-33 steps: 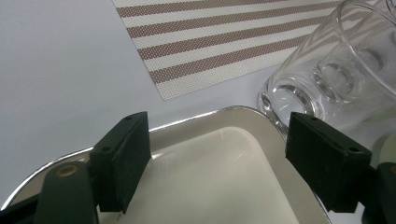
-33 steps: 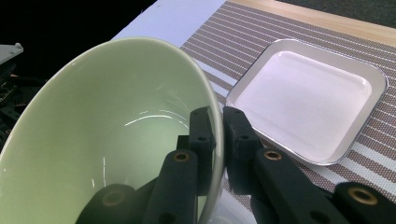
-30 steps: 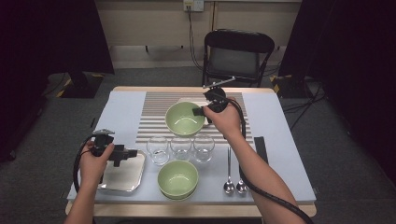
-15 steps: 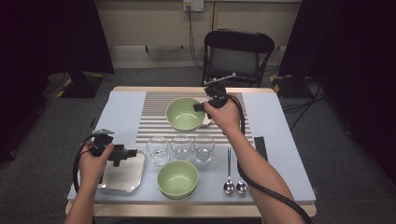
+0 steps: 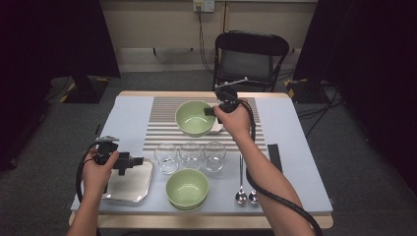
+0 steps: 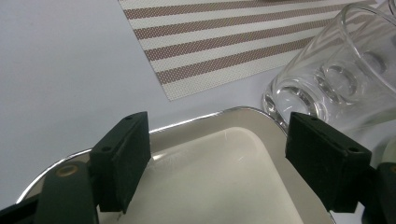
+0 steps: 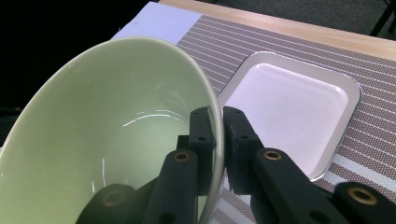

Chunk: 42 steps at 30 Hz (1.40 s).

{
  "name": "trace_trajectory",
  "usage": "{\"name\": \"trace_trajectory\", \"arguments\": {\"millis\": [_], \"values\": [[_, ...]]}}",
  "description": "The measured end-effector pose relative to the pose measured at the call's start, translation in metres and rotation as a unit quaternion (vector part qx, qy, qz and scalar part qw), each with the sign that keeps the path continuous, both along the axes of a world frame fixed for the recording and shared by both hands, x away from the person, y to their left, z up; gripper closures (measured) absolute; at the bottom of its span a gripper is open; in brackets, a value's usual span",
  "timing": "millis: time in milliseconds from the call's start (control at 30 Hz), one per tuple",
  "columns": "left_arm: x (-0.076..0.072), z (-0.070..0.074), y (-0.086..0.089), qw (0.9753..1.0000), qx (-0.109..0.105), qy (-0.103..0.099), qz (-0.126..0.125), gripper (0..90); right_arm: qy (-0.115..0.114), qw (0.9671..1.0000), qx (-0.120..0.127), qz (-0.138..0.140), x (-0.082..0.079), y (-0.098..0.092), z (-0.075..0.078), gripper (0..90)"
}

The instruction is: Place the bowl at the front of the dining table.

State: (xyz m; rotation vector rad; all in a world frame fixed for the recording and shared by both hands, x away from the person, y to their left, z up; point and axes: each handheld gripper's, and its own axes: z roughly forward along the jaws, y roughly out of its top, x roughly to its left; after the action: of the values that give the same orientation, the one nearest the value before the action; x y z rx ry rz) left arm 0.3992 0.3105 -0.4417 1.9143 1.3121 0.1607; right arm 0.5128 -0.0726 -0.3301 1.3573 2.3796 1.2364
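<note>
My right gripper [image 5: 212, 111] [image 7: 215, 117] is shut on the right rim of a pale green bowl [image 5: 194, 118] [image 7: 102, 135]. It holds the bowl tilted and a little above a white square plate [image 7: 292, 102] on the striped mat [image 5: 162, 110]. A corner of the plate [image 5: 217, 129] peeks out under the bowl. My left gripper [image 5: 139, 161] [image 6: 218, 140] is open, with nothing between its jaws, and hovers low over a steel tray [image 5: 130, 184] [image 6: 224, 177] at the front left.
Three clear glasses [image 5: 191, 154] stand in a row mid-table; the nearest [image 6: 336, 79] is just right of the tray. A second green bowl [image 5: 187, 188] sits at the front. Two spoons [image 5: 246, 194] and a black strip [image 5: 273, 156] lie at the right. A chair [image 5: 251, 59] stands behind the table.
My right gripper has raised the green bowl slightly and carried it a little away from me. The left gripper has stayed over the tray.
</note>
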Motion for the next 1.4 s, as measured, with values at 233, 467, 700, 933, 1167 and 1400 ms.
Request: {"name": "trace_trajectory", "arguments": {"millis": [233,467,700,933,1167,1400], "values": [[0.0,0.0,0.001,1.0,-0.004,0.0,0.0,22.2,-0.001,1.0,0.001,-0.007,0.005,0.001,-0.003,83.2],[0.0,0.0,0.001,1.0,-0.002,0.001,0.0,22.2,-0.001,0.9999,0.003,-0.012,0.008,0.0,-0.004,83.2],[0.0,-0.001,0.002,1.0,-0.001,0.004,0.003,22.2,-0.002,0.9998,0.003,-0.02,0.013,-0.003,-0.006,83.2],[0.001,-0.003,0.002,1.0,-0.001,0.006,0.0,22.2,0.0,0.9997,0.006,-0.024,0.016,-0.007,-0.009,83.2],[0.001,-0.004,0.002,1.0,0.001,0.009,0.002,22.2,0.0,0.9996,0.006,-0.029,0.02,-0.008,-0.008,83.2],[0.001,-0.004,0.002,0.9999,0.003,0.01,0.003,22.2,-0.002,0.9994,0.011,-0.033,0.024,-0.007,-0.008,83.2]]}}
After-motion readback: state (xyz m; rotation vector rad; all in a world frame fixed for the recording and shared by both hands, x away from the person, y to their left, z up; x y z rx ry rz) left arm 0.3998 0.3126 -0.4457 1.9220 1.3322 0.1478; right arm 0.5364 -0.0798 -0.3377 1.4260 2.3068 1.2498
